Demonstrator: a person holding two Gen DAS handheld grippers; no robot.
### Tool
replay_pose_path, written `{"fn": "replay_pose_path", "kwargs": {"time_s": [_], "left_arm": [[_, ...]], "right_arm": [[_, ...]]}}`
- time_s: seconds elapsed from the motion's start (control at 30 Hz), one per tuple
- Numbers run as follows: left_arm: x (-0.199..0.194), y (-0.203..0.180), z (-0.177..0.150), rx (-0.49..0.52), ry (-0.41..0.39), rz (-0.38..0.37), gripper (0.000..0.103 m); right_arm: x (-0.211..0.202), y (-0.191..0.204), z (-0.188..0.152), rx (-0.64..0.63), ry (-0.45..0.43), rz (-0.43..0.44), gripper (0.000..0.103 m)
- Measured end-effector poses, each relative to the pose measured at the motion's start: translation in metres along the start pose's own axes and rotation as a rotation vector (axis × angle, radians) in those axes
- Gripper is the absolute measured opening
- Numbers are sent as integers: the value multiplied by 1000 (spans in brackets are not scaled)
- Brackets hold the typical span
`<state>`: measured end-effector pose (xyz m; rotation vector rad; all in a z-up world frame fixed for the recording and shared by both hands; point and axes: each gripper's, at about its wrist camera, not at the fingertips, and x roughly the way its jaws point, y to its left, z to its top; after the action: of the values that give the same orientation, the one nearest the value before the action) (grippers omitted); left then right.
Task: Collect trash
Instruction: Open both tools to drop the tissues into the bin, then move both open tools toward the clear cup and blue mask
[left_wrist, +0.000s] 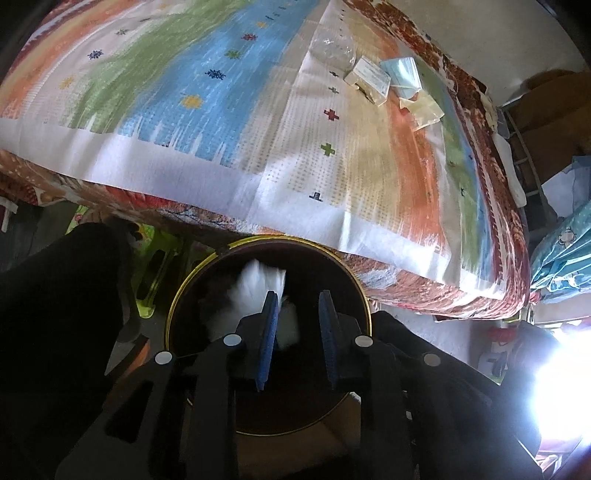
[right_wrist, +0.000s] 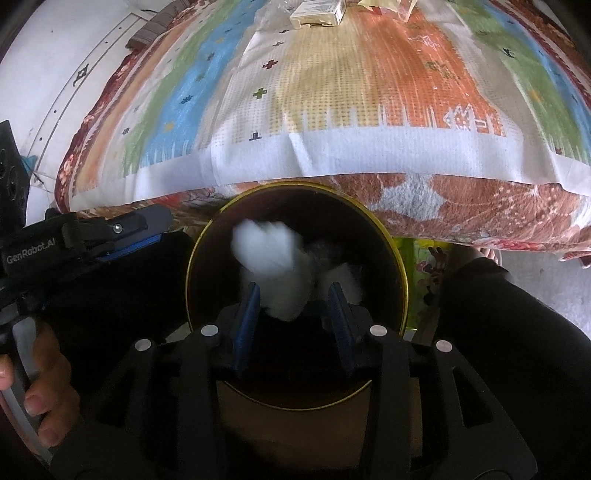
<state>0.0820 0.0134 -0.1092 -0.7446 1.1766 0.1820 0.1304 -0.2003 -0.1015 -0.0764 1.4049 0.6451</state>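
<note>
A dark round bin with a gold rim (left_wrist: 177, 295) (right_wrist: 400, 266) stands on the floor below the bed's edge. White crumpled tissue (left_wrist: 255, 291) (right_wrist: 269, 251), blurred, is inside or falling into it. My left gripper (left_wrist: 298, 314) is open over the bin mouth, nothing between its blue pads. My right gripper (right_wrist: 295, 295) is open over the same bin, with the tissue just beyond its tips. On the bed lie a clear plastic wrapper (left_wrist: 332, 50), a small cardboard box (left_wrist: 369, 75) (right_wrist: 317, 13), a blue face mask (left_wrist: 402, 75) and a yellowish packet (left_wrist: 426, 109).
The bed carries a multicoloured striped mat (left_wrist: 221, 110) (right_wrist: 332, 92) over a red floral blanket (right_wrist: 480, 206). The left gripper's body (right_wrist: 74, 240) and a hand show at the left of the right wrist view. Black-clothed legs flank the bin. Clutter and glare fill the right side.
</note>
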Motion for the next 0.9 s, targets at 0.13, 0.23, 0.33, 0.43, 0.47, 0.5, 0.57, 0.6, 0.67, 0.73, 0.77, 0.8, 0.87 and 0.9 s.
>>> {"fn": "replay_pose_path", "kwargs": {"time_s": [0.13, 0.23, 0.33, 0.43, 0.47, 0.5, 0.57, 0.6, 0.67, 0.73, 0.77, 0.8, 0.87, 0.9], "left_arm": [[-6, 0, 2, -3, -17, -11, 24], [-12, -2, 4, 10, -36, -16, 30], [-20, -5, 7, 27, -64, -19, 39], [-28, -4, 16, 25, -89, -14, 46], [-30, -5, 21, 26, -96, -12, 47], [-32, -5, 24, 27, -101, -10, 49], [-36, -8, 31, 39, -112, -4, 58], [-38, -9, 34, 45, -113, -2, 59], [-39, -13, 38, 59, -102, -12, 62], [-39, -15, 40, 62, -100, -10, 68], [-40, -15, 42, 63, -103, -4, 70], [-40, -16, 45, 64, -103, 1, 70], [-40, -17, 50, 65, -102, 1, 75], [-42, -17, 53, 67, -106, 4, 76]], "right_arm": [[-4, 0, 2, 0, -14, -4, 37], [-8, 1, 3, -8, -30, -13, 43], [-12, 0, 7, -21, -51, -41, 44], [-22, 1, 14, -39, -85, -57, 49], [-26, 1, 16, -40, -95, -53, 50], [-29, 0, 19, -36, -105, -45, 52], [-36, -3, 25, -16, -115, -15, 54], [-39, -5, 28, -10, -121, -14, 54], [-42, -5, 31, -12, -130, -18, 56], [-47, -4, 35, -18, -140, -19, 59], [-51, -4, 37, -22, -148, -21, 62], [-54, -5, 40, -27, -158, -28, 63], [-64, -4, 47, -42, -190, -54, 68], [-69, -4, 52, -51, -207, -61, 68]]}}
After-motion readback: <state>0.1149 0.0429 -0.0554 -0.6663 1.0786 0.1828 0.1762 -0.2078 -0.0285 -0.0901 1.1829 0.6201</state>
